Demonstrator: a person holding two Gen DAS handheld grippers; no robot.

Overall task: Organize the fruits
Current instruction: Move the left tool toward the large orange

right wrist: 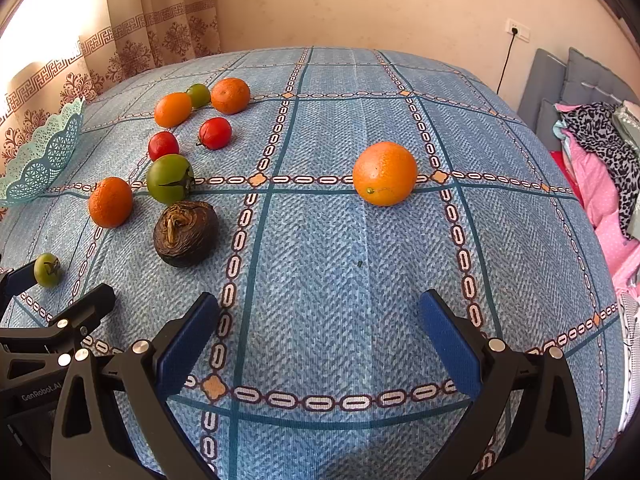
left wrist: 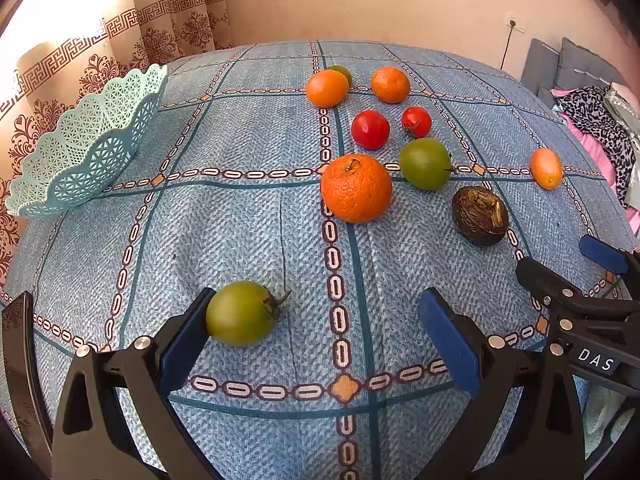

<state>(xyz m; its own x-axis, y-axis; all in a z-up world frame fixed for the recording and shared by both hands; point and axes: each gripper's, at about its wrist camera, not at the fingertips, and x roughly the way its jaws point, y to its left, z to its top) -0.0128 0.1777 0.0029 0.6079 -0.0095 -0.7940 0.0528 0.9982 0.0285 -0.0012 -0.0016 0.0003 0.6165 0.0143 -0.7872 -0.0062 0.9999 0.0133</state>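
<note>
The left hand-held gripper (left wrist: 316, 332) has its fingers spread wide, its left pad (left wrist: 182, 340) touching a green tomato (left wrist: 240, 313) on the blue patterned table (left wrist: 240, 216). The right hand-held gripper (right wrist: 320, 338) is likewise spread, holding nothing. Beyond it lies a lone orange (right wrist: 385, 173). Oranges, red and green tomatoes and a dark brown fruit (left wrist: 480, 216) cluster mid-table. A teal lattice basket (left wrist: 86, 146) stands far left.

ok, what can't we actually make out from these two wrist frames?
- Basket interior: left view, near wall hides it; right view, cut off by the edge.
- Far green tomato: left view, mostly behind an orange fruit.
- Whether the left finger touches the near green tomato: unclear.
- Right gripper: left view, partly cropped.
</note>
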